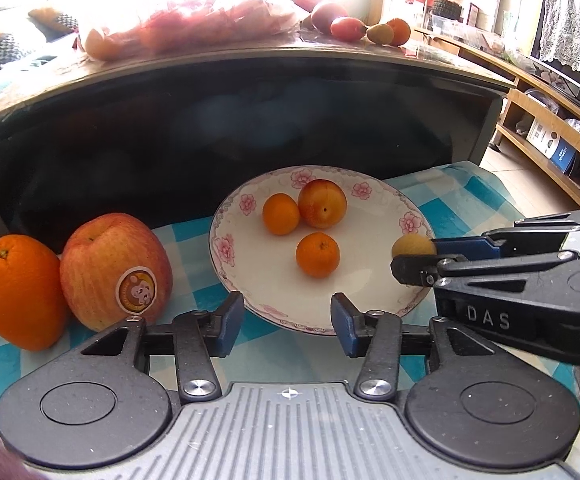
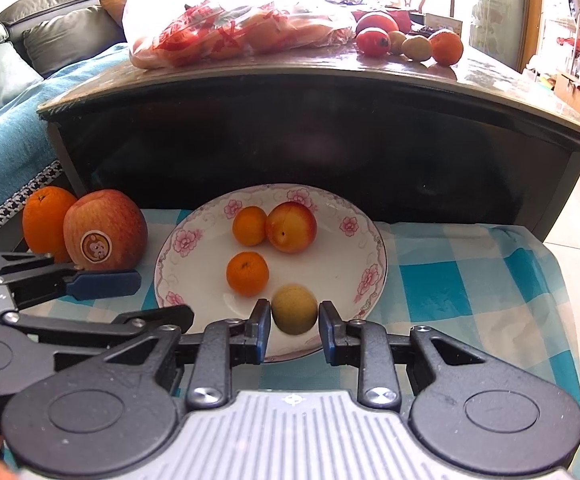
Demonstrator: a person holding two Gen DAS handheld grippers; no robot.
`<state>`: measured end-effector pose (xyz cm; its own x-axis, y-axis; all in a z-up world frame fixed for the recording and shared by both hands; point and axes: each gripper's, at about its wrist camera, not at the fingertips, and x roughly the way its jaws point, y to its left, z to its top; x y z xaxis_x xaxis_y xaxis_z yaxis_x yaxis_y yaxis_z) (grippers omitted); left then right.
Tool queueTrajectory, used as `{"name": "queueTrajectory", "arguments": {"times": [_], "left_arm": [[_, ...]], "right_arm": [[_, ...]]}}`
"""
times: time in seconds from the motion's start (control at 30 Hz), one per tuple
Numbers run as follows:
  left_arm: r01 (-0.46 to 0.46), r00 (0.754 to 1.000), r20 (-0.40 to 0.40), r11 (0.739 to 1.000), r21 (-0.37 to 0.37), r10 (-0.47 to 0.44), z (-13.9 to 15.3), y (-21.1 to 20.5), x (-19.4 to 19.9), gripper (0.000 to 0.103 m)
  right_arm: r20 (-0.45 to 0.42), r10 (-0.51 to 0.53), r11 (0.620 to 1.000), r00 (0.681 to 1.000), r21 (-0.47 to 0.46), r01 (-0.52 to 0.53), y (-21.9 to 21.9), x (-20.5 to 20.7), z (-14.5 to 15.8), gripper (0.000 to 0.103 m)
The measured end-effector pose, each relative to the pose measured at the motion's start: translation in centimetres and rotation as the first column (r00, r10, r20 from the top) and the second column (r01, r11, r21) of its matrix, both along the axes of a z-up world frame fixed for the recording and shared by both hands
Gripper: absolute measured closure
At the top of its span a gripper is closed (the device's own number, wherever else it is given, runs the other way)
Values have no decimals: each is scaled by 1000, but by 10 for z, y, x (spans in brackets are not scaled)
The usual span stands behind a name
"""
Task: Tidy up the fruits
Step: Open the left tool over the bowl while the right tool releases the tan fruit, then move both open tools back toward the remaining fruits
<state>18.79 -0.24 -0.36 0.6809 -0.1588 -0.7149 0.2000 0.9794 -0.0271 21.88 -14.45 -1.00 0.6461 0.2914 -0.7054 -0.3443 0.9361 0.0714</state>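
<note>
Floral plate [image 2: 374, 240] on checked cloth [image 2: 470, 280]. Apple [image 2: 106, 234] and large orange [image 2: 44, 220] at 9 o'clock of plate. On plate: nectarine [image 2: 291, 227], two mandarins [image 2: 248, 273]. Yellow-green fruit [image 2: 294, 309] at 6 o'clock, between right gripper [image 2: 295, 330] fingers, slight gaps either side. Left gripper [image 1: 288, 326] spread wide, empty.

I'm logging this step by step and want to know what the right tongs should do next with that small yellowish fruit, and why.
Probably open a little wider and back away. The yellowish fruit sits between the right tongs on the plate, with small gaps showing beside both pads, so it looks released or not gripped. Three fruits already lie on the plate. The left tongs are open and empty.
</note>
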Motion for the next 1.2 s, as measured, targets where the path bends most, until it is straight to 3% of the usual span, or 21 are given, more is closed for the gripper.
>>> {"name": "queueTrajectory", "arguments": {"times": [0.7,1.2], "left_arm": [[-3,1000,-16,1000,12,3,5,9,-30,42],[-4,998,-55,1000,11,4,1,20,-61,41]], "right_arm": [[2,12,996,1000,-86,-12,8,-35,11,73],[-88,-15,995,996,-100,6,-4,-80,2,73]]}}
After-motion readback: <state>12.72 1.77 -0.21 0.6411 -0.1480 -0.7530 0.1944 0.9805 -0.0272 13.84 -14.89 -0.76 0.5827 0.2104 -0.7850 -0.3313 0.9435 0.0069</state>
